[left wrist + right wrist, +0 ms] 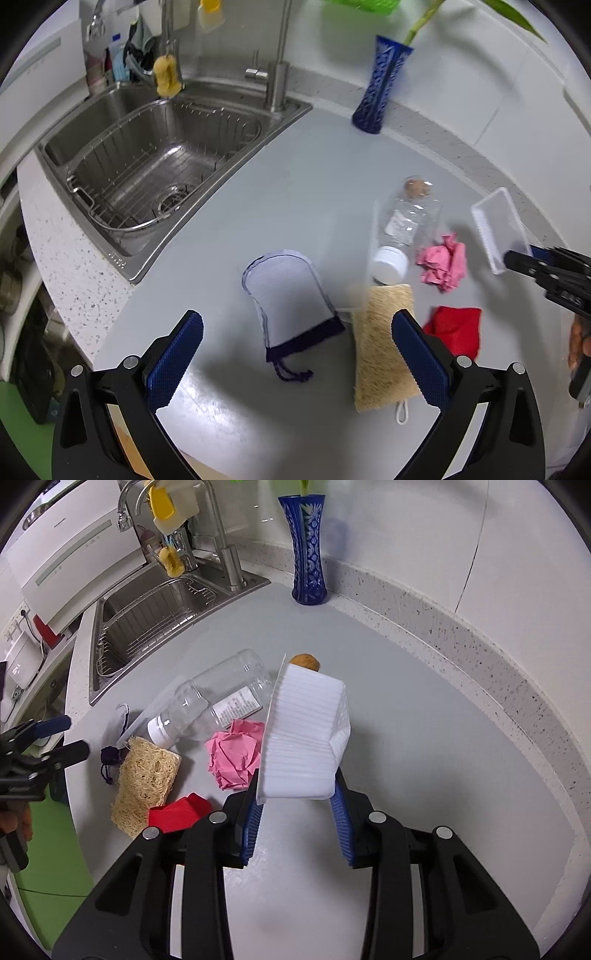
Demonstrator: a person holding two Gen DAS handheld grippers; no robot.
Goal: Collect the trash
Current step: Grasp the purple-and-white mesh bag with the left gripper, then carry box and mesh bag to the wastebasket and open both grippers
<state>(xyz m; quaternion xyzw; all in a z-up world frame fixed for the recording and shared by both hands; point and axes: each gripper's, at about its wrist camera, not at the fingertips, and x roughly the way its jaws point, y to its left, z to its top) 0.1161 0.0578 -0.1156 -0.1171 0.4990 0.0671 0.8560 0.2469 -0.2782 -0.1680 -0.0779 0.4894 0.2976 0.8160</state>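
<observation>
The right claw (295,805) grips the near end of a white ribbed plastic tray (303,734), lifted and tilted above the worktop (406,731), its long axis running away from the claw. The left claw (295,354) hangs wide and empty over a drawstring pouch (291,302). The crumpled pink paper (236,753), clear bottle (210,701), loofah pad (146,775) and red scrap (177,812) lie nearer it; the brown lump (304,661) behind the tray is half hidden.

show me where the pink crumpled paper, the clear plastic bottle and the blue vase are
pink crumpled paper (236,753): right wrist view, middle of the wad.
clear plastic bottle (218,698): right wrist view, ribbed body.
blue vase (308,554): right wrist view, narrow waist.
</observation>
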